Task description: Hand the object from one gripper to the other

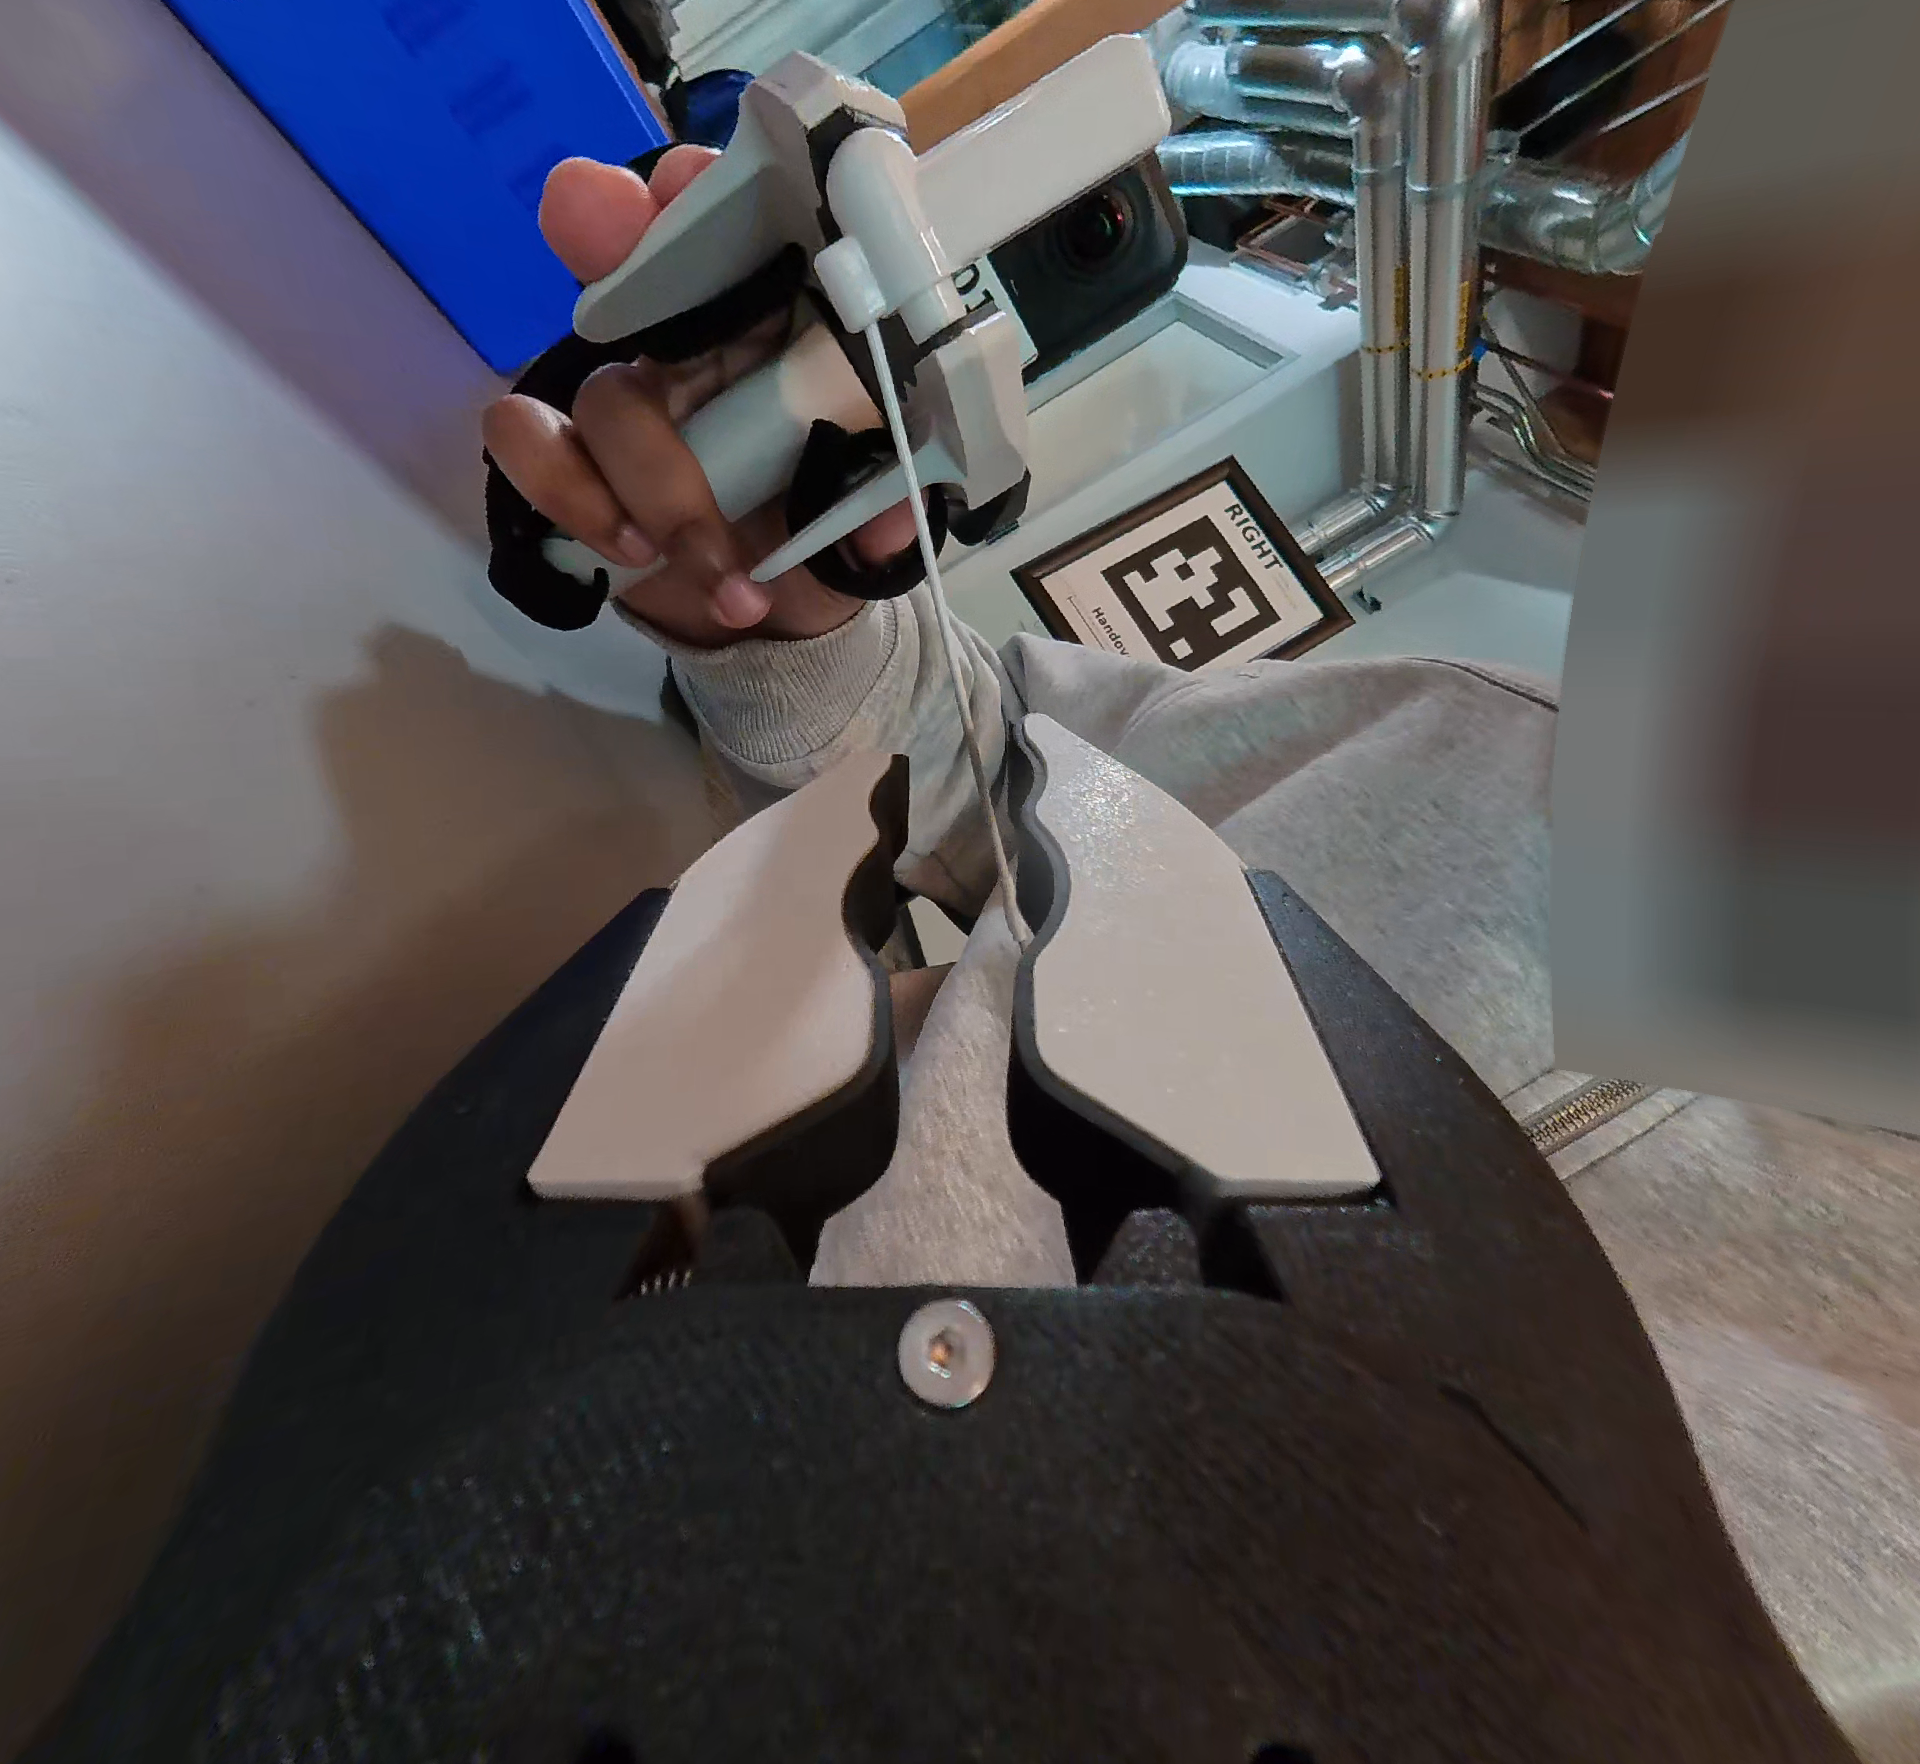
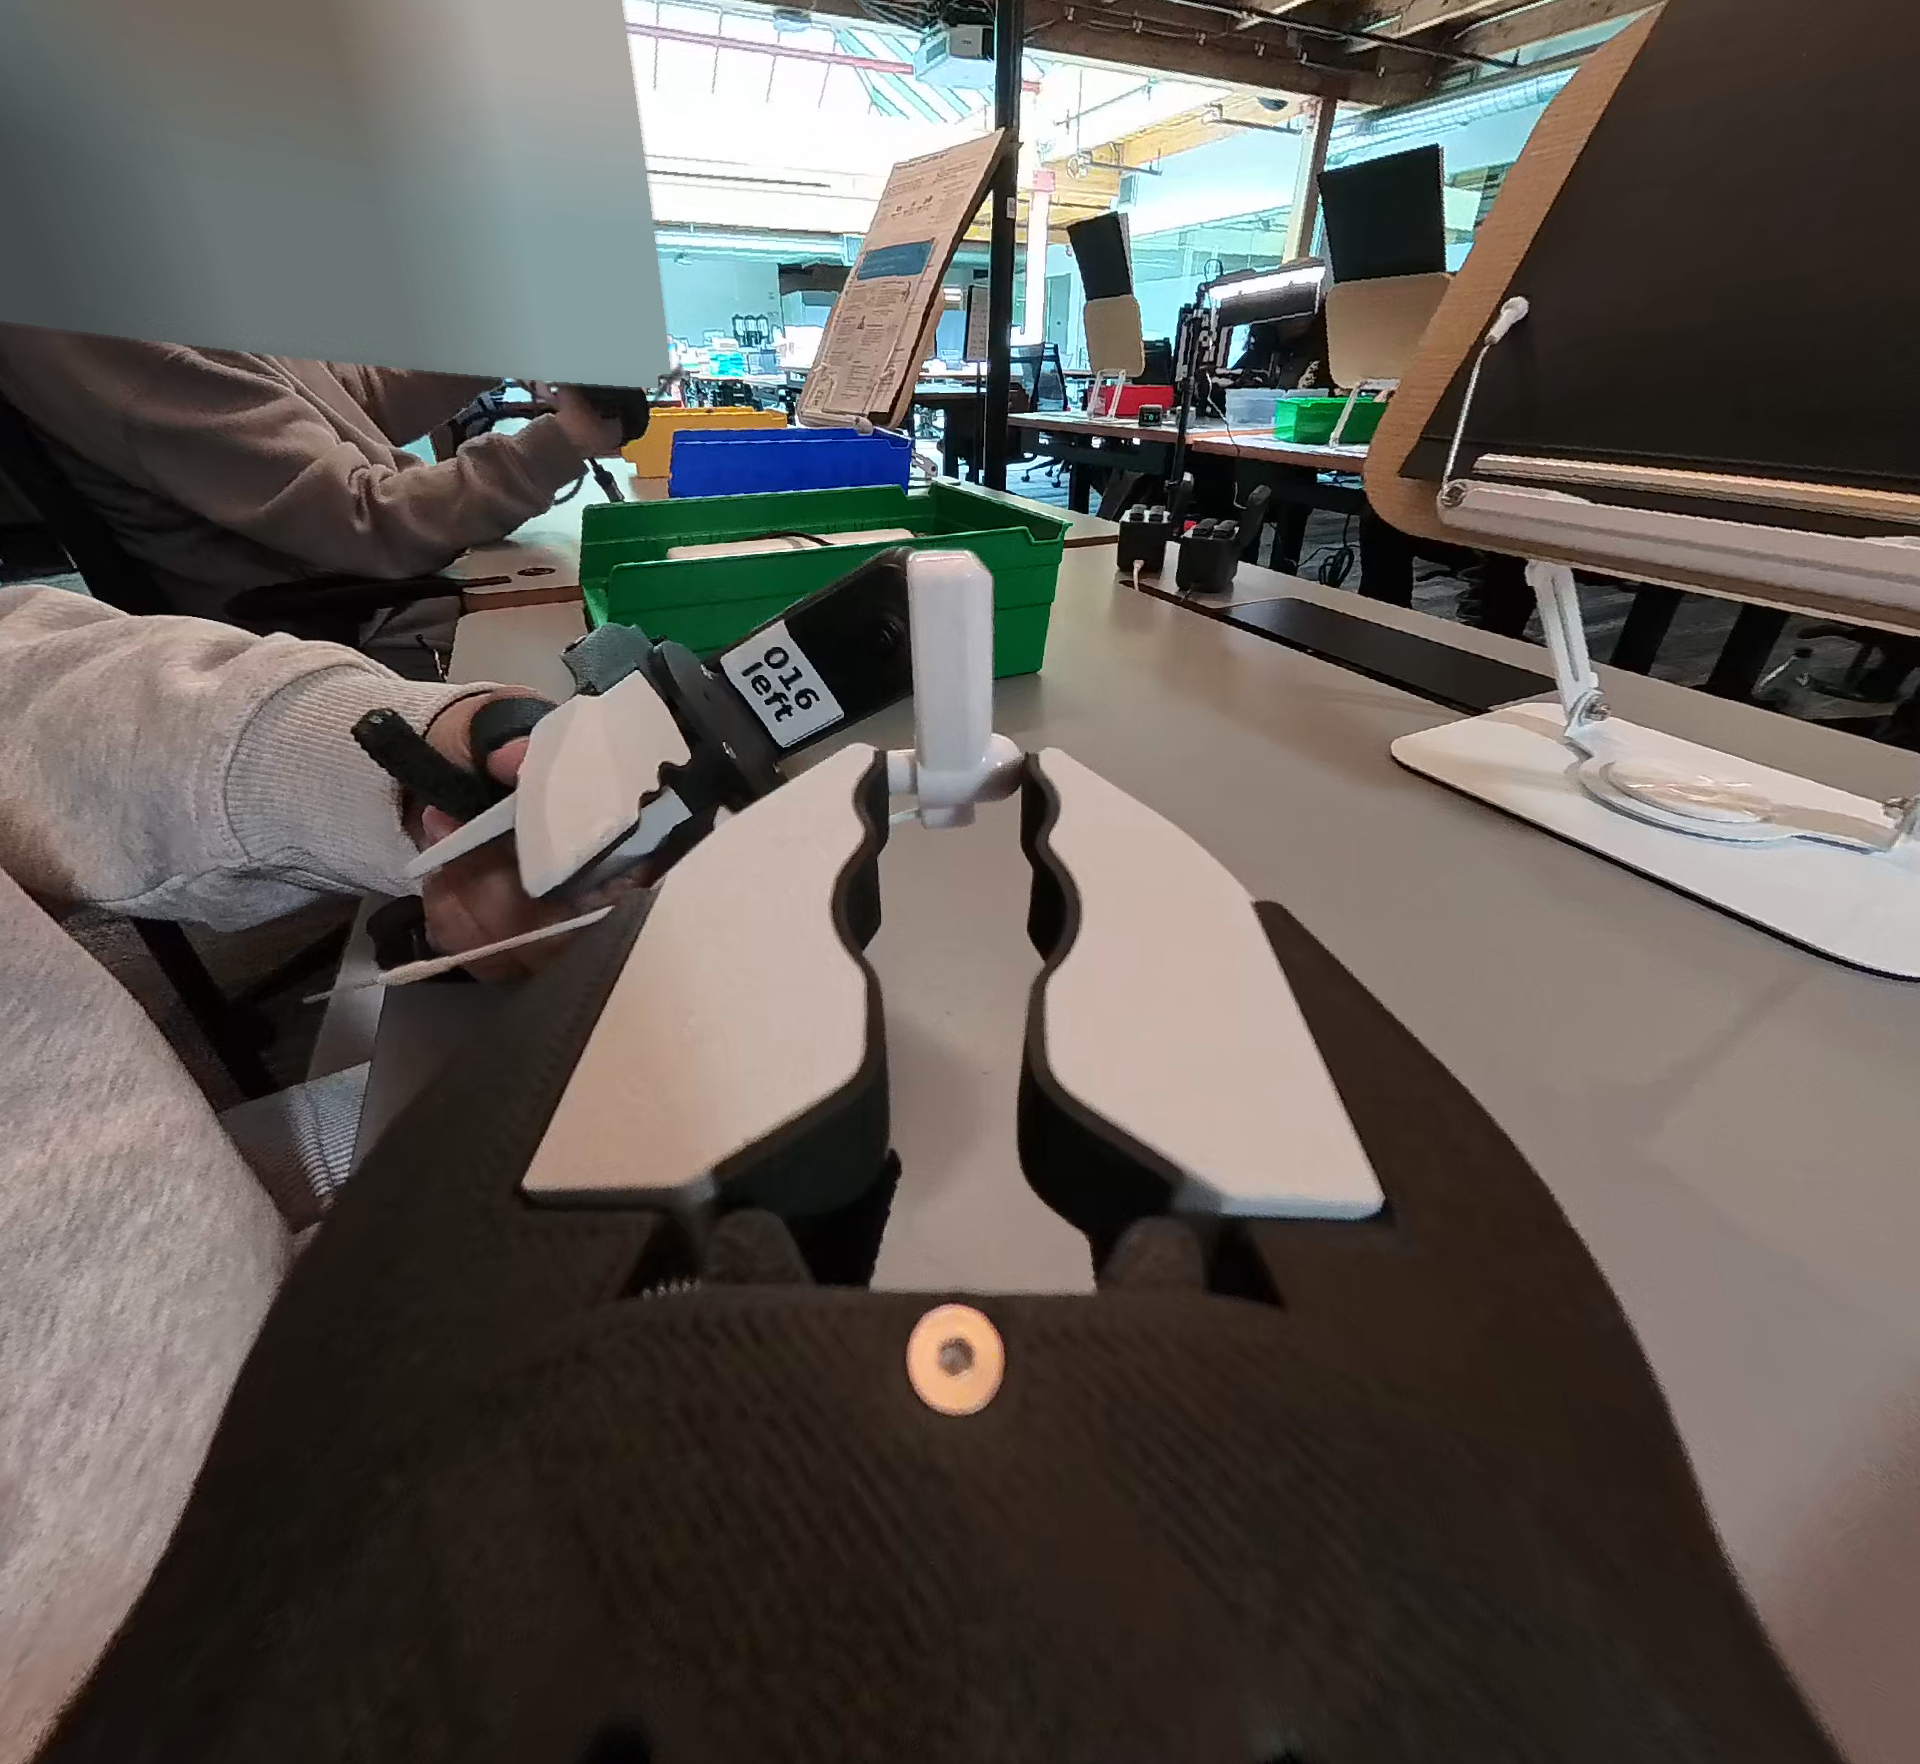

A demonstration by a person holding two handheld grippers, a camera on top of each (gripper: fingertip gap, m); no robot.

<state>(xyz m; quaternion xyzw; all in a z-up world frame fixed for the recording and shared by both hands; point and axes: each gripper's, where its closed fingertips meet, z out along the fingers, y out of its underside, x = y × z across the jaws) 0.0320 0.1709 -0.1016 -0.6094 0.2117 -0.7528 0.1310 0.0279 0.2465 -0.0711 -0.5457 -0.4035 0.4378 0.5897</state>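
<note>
Tool of white plastic stands upright between the tips of the right claw, which is clenched on its lower end, just above the grey bench. From the left wrist view, a thin white rod runs from the tool down into the gap of the left claw and rests against the inner edge of one finger. The left claw is released, its jaws well apart with grey sleeve fabric showing between them. A green bin sits on the bench behind the tool, and a white stand is off to the right. A framed marker card lies beyond the right hand.
</note>
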